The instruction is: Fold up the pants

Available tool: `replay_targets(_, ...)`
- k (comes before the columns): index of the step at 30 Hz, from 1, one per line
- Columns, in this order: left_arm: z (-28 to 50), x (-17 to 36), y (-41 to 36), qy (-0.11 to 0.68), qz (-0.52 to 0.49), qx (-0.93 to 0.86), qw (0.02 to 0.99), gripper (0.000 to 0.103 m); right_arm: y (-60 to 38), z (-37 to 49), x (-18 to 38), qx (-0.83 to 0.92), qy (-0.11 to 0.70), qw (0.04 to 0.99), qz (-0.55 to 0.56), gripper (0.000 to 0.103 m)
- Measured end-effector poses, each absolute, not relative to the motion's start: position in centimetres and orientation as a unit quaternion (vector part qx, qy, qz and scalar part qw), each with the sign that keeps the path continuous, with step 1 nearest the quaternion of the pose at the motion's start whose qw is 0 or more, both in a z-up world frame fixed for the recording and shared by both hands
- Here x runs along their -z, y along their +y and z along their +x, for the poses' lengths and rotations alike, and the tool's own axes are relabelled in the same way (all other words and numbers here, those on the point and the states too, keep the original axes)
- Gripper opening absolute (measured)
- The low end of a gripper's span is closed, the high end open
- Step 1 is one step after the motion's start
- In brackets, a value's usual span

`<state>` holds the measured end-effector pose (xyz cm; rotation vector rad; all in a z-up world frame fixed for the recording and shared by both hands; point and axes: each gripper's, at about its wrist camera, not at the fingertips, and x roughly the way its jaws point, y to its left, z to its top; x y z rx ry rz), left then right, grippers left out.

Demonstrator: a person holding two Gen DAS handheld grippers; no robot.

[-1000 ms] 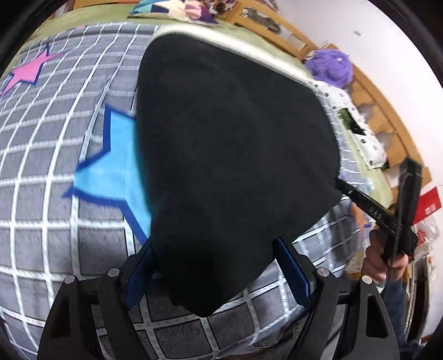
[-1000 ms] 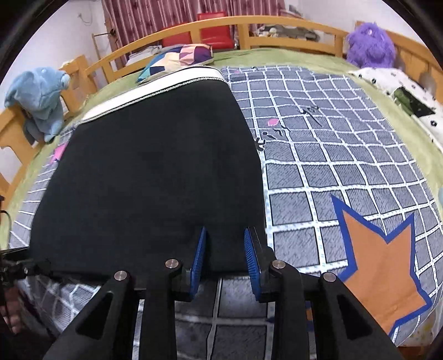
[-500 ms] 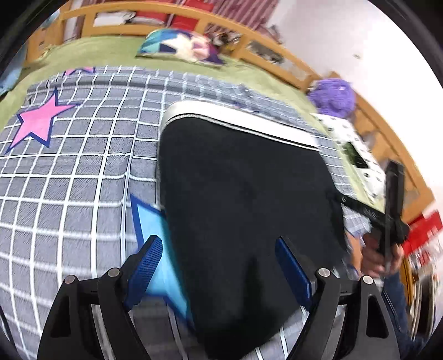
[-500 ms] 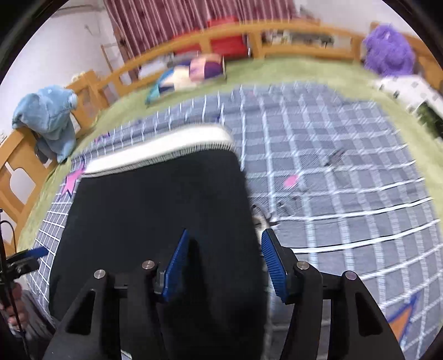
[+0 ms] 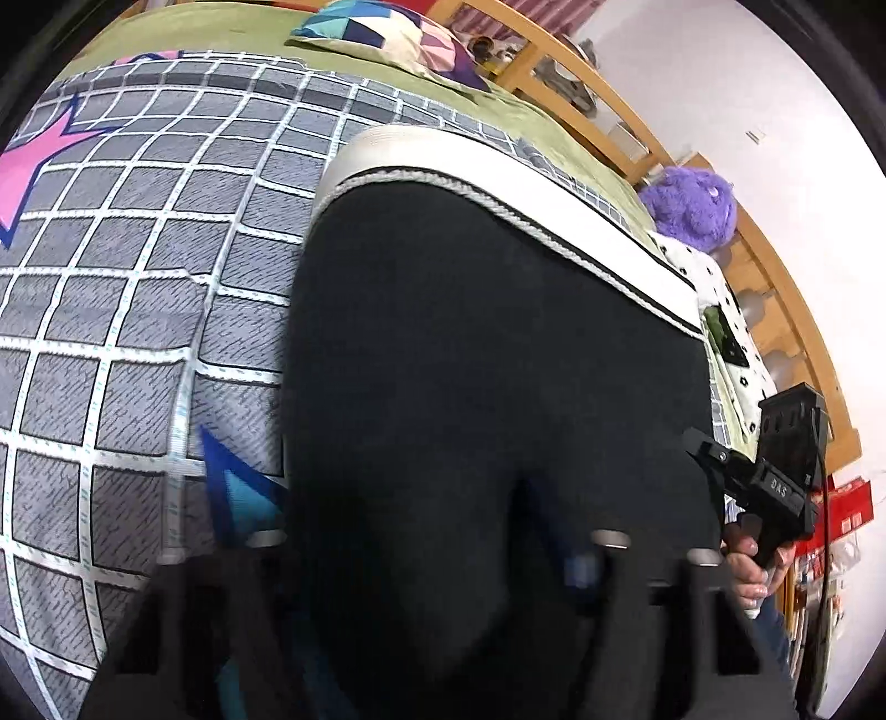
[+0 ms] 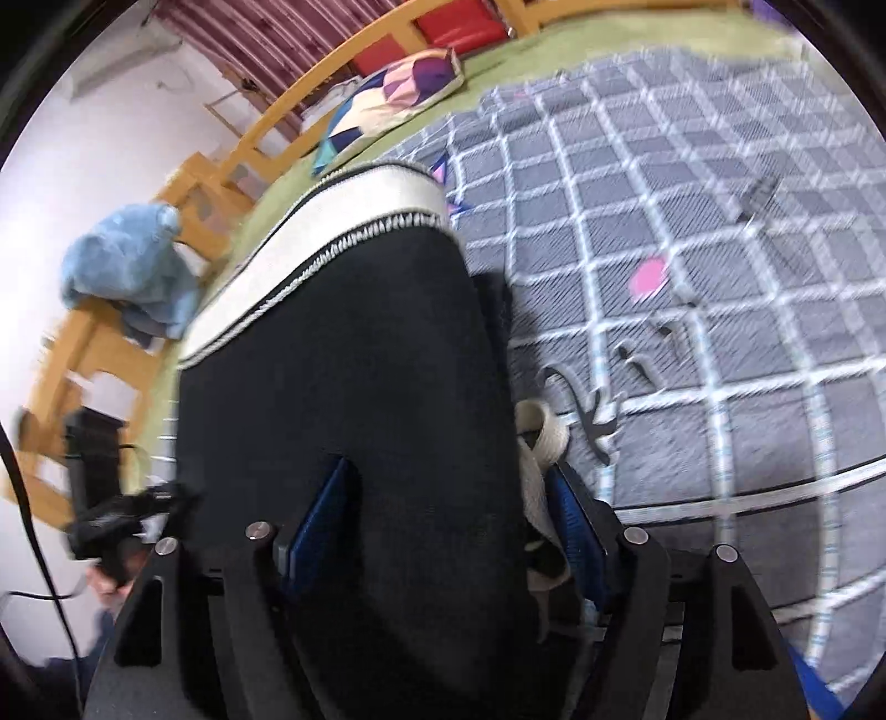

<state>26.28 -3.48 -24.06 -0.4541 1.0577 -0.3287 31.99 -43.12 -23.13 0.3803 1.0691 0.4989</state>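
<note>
Black pants (image 5: 487, 399) with a white waistband (image 5: 498, 183) lie on the grey checked bedspread (image 5: 122, 266); the waistband is at the far end. My left gripper (image 5: 421, 548) is blurred, its jaws wide apart astride the near edge of the pants. In the right wrist view the pants (image 6: 343, 399) fill the middle. My right gripper (image 6: 448, 515) is open, its blue pads (image 6: 321, 509) spread around the near right edge, with a white drawstring (image 6: 540, 443) by the right pad. The other gripper shows in each view (image 5: 775, 482) (image 6: 105, 498).
A patchwork pillow (image 5: 387, 39) lies at the head of the bed. A purple plush toy (image 5: 692, 207) sits by the wooden rail (image 5: 786, 310). A blue plush (image 6: 127, 266) hangs on the rail in the right wrist view. Stars mark the bedspread.
Both grippers let go of the pants and opened. The folded pants now lie flat, and both grippers have moved down over the near edge.
</note>
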Motion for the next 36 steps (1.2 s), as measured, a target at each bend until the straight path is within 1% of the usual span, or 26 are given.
replay_targets(1, 26.1, 23.6, -3.4, 0.494, -0.212, 0.156, 0.828, 0.041, -43.2, 31.9, 23.2, -0.252, 0.498, 0.806, 0.196, 0.055)
replay_targets(3, 25.8, 22.5, -2.8, 0.488, -0.220, 0.160, 0.829, 0.030, -43.2, 31.4, 22.8, -0.244, 0.490, 0.814, 0.194, 0.050)
replay_targets(4, 25.6, 21.7, -2.5, 0.484, -0.225, 0.164, 0.830, 0.028, -42.9, 30.9, 22.1, -0.234, 0.484, 0.823, 0.183, 0.043)
replay_targets(5, 25.4, 21.1, -2.4, 0.480, -0.223, 0.169, 0.832, 0.026, -42.5, 30.3, 21.0, -0.223, 0.474, 0.834, 0.175, 0.039)
replay_targets(6, 25.4, 20.7, -2.2, 0.477, -0.219, 0.173, 0.834, 0.024, -42.3, 29.9, 20.2, -0.217, 0.466, 0.840, 0.174, 0.031)
replay_targets(7, 24.9, 19.7, -2.1, 0.469, -0.211, 0.180, 0.839, 0.024, -42.1, 29.3, 18.9, -0.215, 0.455, 0.845, 0.179, 0.027)
replay_targets(9, 24.3, 18.5, -1.5, 0.458, -0.203, 0.189, 0.845, 0.023, -41.2, 28.3, 16.9, -0.213, 0.443, 0.852, 0.180, 0.025)
replay_targets(12, 22.5, 16.0, 1.5, 0.437, -0.194, 0.189, 0.858, 0.023, -38.3, 26.7, 15.0, -0.210, 0.439, 0.858, 0.162, 0.024)
replay_targets(16, 20.7, 13.9, 8.0, 0.423, -0.190, 0.172, 0.869, 0.023, -33.4, 24.4, 14.5, -0.239, 0.445, 0.845, 0.172, 0.023)
replay_targets(20, 20.8, 14.4, 12.9, 0.429, -0.168, 0.138, 0.877, 0.024, -26.9, 23.2, 15.2, -0.279, 0.444, 0.836, 0.163, 0.023)
replay_targets(22, 21.6, 16.4, 14.5, 0.447, -0.173, 0.124, 0.869, 0.027, -24.2, 23.2, 16.2, -0.274, 0.450, 0.839, 0.138, 0.021)
replay_targets(24, 22.3, 18.7, 15.2, 0.470, -0.184, 0.106, 0.857, 0.039, -22.8, 23.7, 17.9, -0.238, 0.458, 0.849, 0.110, 0.025)
replay_targets(25, 22.6, 19.8, 15.4, 0.486, -0.182, 0.087, 0.850, 0.041, -22.6, 24.0, 18.7, -0.222, 0.458, 0.856, 0.095, 0.026)
replay_targets(26, 22.5, 20.4, 15.7, 0.497, -0.179, 0.078, 0.846, 0.047, -23.0, 24.0, 19.4, -0.220, 0.457, 0.857, 0.094, 0.027)
replay_targets(28, 21.6, 20.2, 15.8, 0.498, -0.177, 0.078, 0.845, 0.050, -24.1, 23.7, 20.1, -0.224, 0.455, 0.855, 0.108, 0.029)
replay_targets(29, 20.6, 19.6, 16.2, 0.490, -0.175, 0.083, 0.850, 0.055, -24.5, 23.5, 20.1, -0.221, 0.458, 0.854, 0.111, 0.030)
replay_targets(30, 18.9, 18.8, 16.6, 0.476, -0.168, 0.086, 0.859, 0.066, -24.5, 23.2, 19.7, -0.213, 0.459, 0.856, 0.107, 0.032)
replay_targets(31, 17.9, 18.4, 16.8, 0.467, -0.163, 0.085, 0.865, 0.070, -24.5, 22.8, 19.2, -0.204, 0.459, 0.859, 0.097, 0.032)
replay_targets(33, 14.5, 17.9, 17.4, 0.451, -0.146, 0.085, 0.877, 0.071, -24.4, 21.5, 17.9, -0.191, 0.454, 0.866, 0.086, 0.034)
replay_targets(36, 9.4, 18.2, 17.9, 0.449, -0.126, 0.096, 0.879, 0.071, -24.9, 19.4, 16.6, -0.185, 0.446, 0.870, 0.094, 0.041)
